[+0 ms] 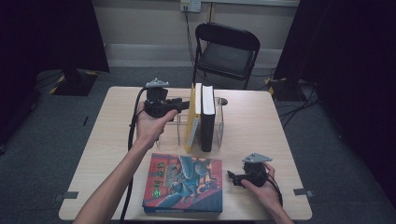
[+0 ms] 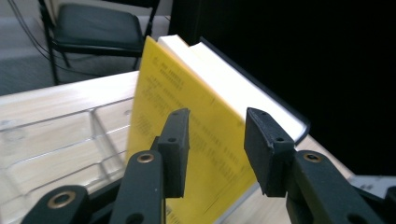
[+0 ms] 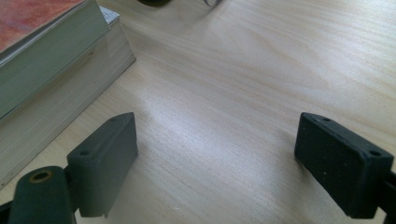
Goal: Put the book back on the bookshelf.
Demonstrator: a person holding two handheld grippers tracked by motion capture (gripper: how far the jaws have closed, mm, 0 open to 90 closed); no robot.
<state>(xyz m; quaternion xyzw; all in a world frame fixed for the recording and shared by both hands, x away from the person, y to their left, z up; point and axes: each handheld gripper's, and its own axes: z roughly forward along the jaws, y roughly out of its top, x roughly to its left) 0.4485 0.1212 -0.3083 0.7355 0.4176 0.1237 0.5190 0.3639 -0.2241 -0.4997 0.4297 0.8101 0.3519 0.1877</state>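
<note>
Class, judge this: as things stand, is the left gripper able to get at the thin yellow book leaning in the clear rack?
Probably yes: the left gripper faces the yellow book, jaws apart with nothing in between.

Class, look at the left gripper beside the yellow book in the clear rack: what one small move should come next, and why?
Probably ease the left gripper forward until its jaws straddle the yellow book. Its jaws stand apart just short of the leaning cover, gripping nothing. That book tilts against the black book in the clear rack, so it likely needs steadying.
</note>
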